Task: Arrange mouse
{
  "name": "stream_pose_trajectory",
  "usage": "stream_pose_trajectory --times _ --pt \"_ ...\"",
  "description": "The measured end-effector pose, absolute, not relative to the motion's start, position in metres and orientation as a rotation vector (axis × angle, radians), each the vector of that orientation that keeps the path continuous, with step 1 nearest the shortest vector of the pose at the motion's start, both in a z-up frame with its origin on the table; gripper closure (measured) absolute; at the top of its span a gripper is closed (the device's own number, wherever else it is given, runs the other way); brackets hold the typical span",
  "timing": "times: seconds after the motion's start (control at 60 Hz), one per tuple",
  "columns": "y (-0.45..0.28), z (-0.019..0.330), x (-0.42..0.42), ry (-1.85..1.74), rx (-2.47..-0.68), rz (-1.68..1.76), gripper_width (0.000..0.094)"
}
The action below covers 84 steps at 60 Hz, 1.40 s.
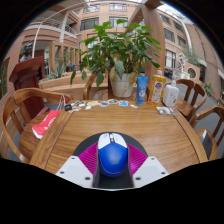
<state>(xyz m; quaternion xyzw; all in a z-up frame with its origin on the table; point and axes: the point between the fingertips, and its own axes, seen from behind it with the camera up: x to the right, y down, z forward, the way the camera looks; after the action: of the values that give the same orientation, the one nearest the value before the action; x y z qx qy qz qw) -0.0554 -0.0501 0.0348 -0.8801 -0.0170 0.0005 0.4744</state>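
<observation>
A blue computer mouse (113,157) is seen between the two fingers of the tongs (113,160), the magenta pads (89,156) close at either side; contact cannot be confirmed. Beyond, a wooden worktop (85,128) carries a potted plant (121,58), bottles (142,88) and a red book (46,124).

The mouse (113,157) is sitting between the gripper (113,160) fingers, covering most of the pink pads (89,156), so whether they are pressing on it is staying unclear. Its near end is dropping out of sight. Beyond the mouse, small items (100,103) by the potted plant (122,55) are showing too small to name.
</observation>
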Motion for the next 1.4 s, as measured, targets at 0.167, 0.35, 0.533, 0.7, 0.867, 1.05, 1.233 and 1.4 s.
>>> stream_pose_trajectory --times 0.167,0.35,0.533,0.7,0.867,1.05,1.233,1.4 --pt "-0.052 -0.003 -0.054 -0.024 -2.234 0.003 0.0490" --pt "-0.061 -0.010 -0.055 -0.024 -2.281 0.012 0.0359" --pt "-0.082 0.036 -0.052 -0.017 -2.210 -0.017 0.0094" --pt "-0.122 0.096 -0.048 0.002 -2.147 -0.030 0.0080" --pt "-0.172 0.138 -0.049 -0.007 -2.098 -0.051 0.0077" --pt "-0.225 0.164 -0.053 -0.018 -2.077 -0.061 0.0078" --pt "-0.260 0.169 -0.060 -0.051 -2.078 -0.058 0.0082" --pt "-0.274 0.174 -0.058 -0.057 -2.076 -0.055 0.0082"
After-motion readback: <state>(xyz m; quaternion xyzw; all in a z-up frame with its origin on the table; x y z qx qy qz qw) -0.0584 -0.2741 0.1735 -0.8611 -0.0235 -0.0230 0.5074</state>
